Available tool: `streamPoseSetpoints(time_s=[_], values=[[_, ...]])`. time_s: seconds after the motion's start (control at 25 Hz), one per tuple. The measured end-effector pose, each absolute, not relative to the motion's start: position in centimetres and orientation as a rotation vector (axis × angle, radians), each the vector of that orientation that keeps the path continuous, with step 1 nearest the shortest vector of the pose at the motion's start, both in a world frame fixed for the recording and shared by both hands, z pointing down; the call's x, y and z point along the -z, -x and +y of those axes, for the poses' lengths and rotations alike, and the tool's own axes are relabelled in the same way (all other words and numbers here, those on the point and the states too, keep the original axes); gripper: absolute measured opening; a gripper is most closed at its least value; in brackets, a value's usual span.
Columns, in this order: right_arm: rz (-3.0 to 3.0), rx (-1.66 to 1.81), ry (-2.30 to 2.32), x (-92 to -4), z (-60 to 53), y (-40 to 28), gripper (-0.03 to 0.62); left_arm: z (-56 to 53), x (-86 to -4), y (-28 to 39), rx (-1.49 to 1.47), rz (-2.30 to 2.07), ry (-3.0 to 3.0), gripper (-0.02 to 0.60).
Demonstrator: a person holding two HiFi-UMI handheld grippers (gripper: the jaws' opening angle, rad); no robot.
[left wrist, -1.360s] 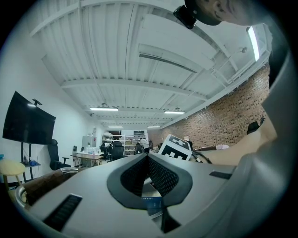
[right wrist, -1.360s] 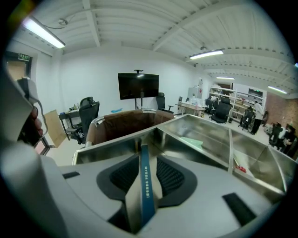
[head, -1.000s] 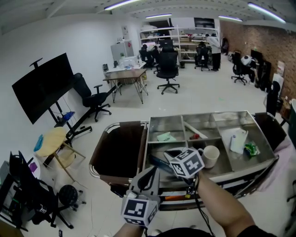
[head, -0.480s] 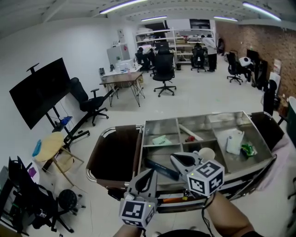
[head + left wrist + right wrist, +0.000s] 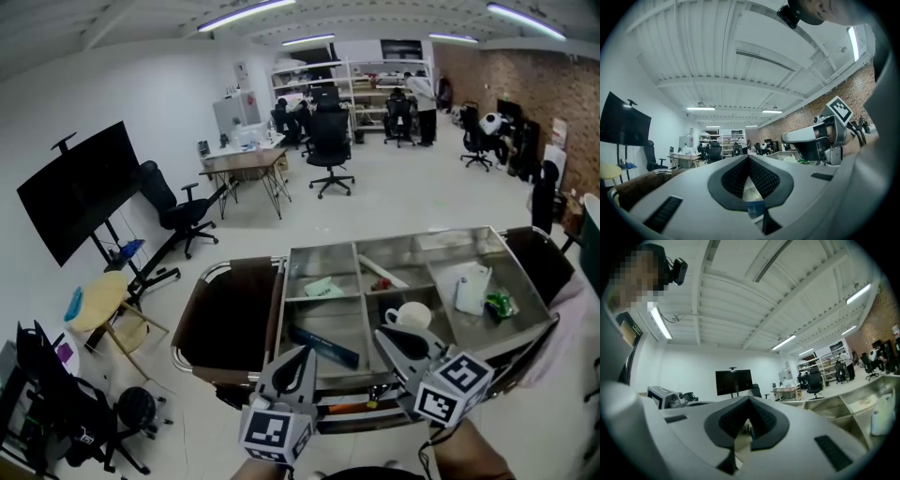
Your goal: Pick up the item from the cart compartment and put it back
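Dark blue bar (image 5: 323, 345) lies flat in cart's (image 5: 281, 300) near-left compartment, with the mug (image 5: 410, 316) in the next one to the right. Left gripper (image 5: 303, 351) and right gripper (image 5: 384, 334) are both clenched, with nothing between the jaws. Bar is just past left tips and left of right tips, gripped by neither.

Left gripper (image 5: 748, 158), fingers (image 5: 732, 178) together.

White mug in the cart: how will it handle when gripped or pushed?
The white mug looks glazed and rigid, so it may slip in a grip on its curved wall. It stands upright, mouth up, so a side push would probably slide or tip it rather than roll it. Likely ceramic: set it down softly on the steel cart.
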State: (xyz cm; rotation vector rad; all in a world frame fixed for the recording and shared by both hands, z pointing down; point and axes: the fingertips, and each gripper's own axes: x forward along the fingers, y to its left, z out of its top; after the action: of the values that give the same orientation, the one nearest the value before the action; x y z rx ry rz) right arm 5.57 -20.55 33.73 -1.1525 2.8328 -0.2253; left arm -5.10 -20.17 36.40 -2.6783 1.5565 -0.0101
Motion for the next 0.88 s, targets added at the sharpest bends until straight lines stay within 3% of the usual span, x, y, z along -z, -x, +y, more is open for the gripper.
streamPoseSetpoints(time_s=[0.4,0.88], values=[[2.735,0.284,1.289,-37.0,-19.6,-10.8,0.017,-20.0,-36.3,5.0,0.005,1.556,2.688,0.000],[2.751,0.254,1.324,-37.5,-19.9,-10.7,0.017,-19.6,-36.4,4.5,0.004,1.537,2.699,0.000]])
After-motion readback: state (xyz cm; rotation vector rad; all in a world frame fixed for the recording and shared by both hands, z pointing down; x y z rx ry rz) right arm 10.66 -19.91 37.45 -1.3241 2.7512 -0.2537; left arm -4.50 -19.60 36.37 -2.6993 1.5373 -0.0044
